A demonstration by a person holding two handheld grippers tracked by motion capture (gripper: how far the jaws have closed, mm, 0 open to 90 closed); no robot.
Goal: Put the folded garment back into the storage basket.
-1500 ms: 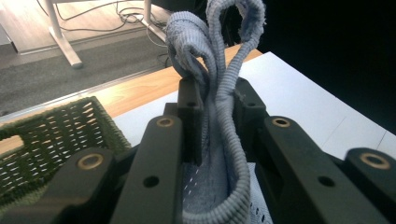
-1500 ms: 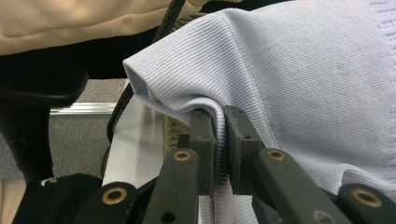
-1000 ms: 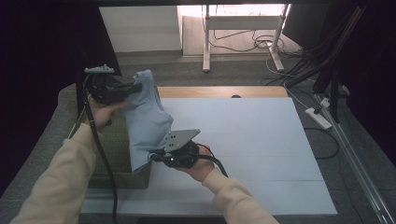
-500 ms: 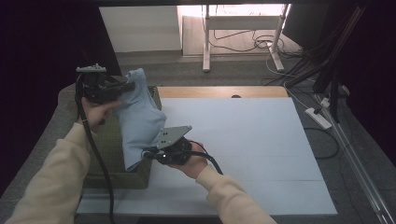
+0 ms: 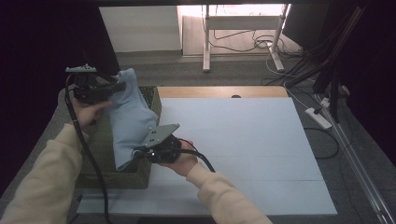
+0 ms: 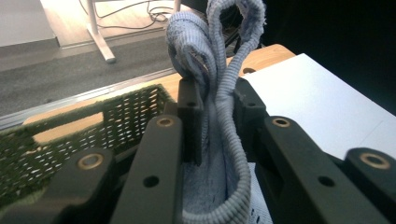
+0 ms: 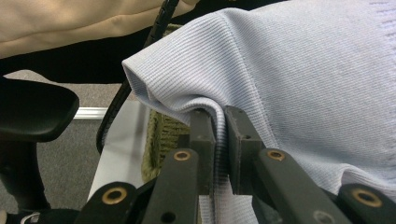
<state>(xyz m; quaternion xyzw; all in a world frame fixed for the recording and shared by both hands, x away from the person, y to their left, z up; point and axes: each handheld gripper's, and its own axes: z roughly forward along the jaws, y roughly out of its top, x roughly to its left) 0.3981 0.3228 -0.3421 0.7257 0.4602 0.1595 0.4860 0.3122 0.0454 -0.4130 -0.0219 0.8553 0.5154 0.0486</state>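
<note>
Both grippers w/ blue cloth (image 5: 128,116) shifted left, over basket (image 5: 105,144)

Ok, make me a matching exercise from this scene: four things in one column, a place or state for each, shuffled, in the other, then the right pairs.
Things:
1. light blue knit cloth
2. green woven basket
3. left gripper
4. right gripper

Places or states:
A. shut on the cloth's lower end
B. stands at the white table's left edge
C. shut on the cloth's upper end
D. held up between both grippers over the basket

Pairs: 1-D, 2-B, 3-C, 4-A
</note>
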